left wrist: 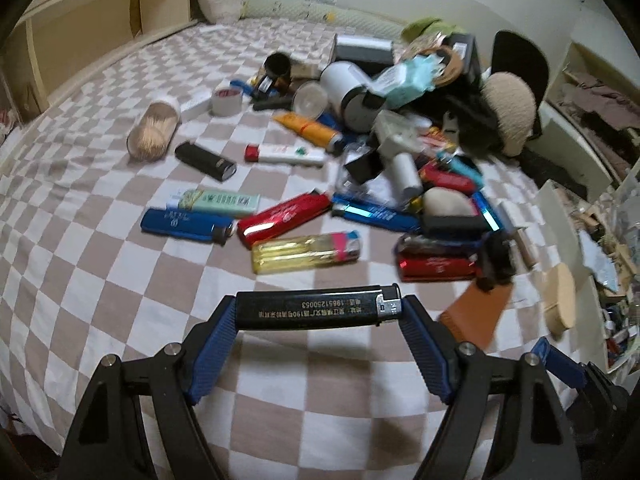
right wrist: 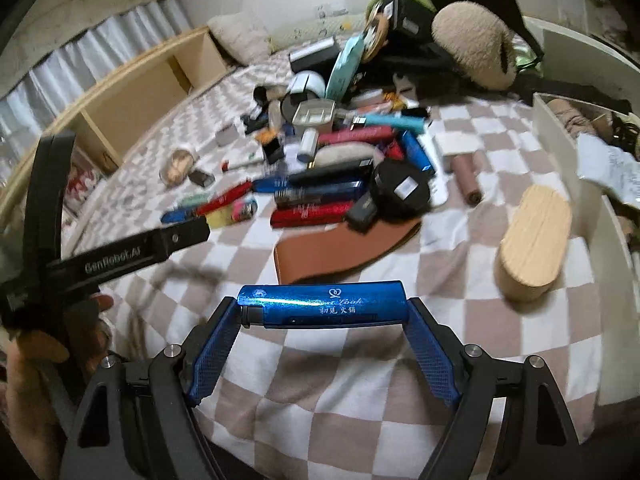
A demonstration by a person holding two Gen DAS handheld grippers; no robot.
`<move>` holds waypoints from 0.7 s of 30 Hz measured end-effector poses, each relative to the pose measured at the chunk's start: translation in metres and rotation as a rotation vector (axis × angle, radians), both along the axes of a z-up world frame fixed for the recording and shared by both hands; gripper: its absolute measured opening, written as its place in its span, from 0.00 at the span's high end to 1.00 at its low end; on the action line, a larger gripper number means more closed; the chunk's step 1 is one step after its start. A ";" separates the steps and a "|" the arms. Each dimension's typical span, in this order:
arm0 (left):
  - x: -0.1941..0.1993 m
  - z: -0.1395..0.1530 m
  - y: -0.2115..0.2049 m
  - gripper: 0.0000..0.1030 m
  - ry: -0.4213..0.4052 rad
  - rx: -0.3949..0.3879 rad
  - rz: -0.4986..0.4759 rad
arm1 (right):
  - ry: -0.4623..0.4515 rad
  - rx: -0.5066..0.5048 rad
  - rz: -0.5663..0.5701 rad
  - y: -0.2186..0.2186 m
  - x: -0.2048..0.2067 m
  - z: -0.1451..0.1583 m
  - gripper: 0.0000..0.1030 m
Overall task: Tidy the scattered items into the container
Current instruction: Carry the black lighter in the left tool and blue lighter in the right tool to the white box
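My left gripper [left wrist: 318,308] is shut on a black lighter [left wrist: 316,306], held crosswise by its ends above the checkered bed cover. My right gripper [right wrist: 324,308] is shut on a blue lighter [right wrist: 324,306], held crosswise the same way. Ahead lies a pile of scattered items: a yellow lighter [left wrist: 306,254], a red lighter [left wrist: 284,218], a blue lighter [left wrist: 186,224] and many more. A light wooden oval box [right wrist: 534,236] lies on its side at the right; it also shows in the left wrist view [left wrist: 560,300]. The left gripper's body [right wrist: 120,254] shows in the right wrist view.
A brown leather pad [right wrist: 344,250] lies in front of the pile. A toothpick jar [left wrist: 154,130], tape roll [left wrist: 227,100] and white cylinder [left wrist: 348,92] lie farther back. A wooden shelf headboard [left wrist: 100,28] runs along the left. A white cluttered shelf [right wrist: 580,140] stands at right.
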State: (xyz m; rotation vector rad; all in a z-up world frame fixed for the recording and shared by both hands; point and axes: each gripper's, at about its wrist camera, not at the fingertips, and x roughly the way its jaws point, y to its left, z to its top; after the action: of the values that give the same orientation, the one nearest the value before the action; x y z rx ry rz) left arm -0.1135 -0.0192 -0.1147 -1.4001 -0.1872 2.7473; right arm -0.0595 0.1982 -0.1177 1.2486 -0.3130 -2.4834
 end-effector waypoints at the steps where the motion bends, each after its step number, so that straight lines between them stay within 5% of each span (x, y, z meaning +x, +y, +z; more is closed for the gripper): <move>1: 0.002 0.006 0.003 0.22 0.016 0.006 -0.008 | 0.004 -0.012 -0.007 0.004 0.001 0.004 0.19; 9: 0.017 0.060 0.033 0.22 0.156 0.066 -0.103 | 0.143 -0.061 -0.094 0.058 0.018 0.066 0.19; 21: 0.025 0.118 0.124 0.22 0.294 0.118 -0.319 | 0.321 0.055 -0.304 0.172 0.036 0.142 0.19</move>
State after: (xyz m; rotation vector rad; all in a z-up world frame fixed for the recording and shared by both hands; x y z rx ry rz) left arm -0.0883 0.1048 0.0037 -0.8937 -0.0993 2.5835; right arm -0.0232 0.3701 0.0244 0.8511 -0.3753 -2.9150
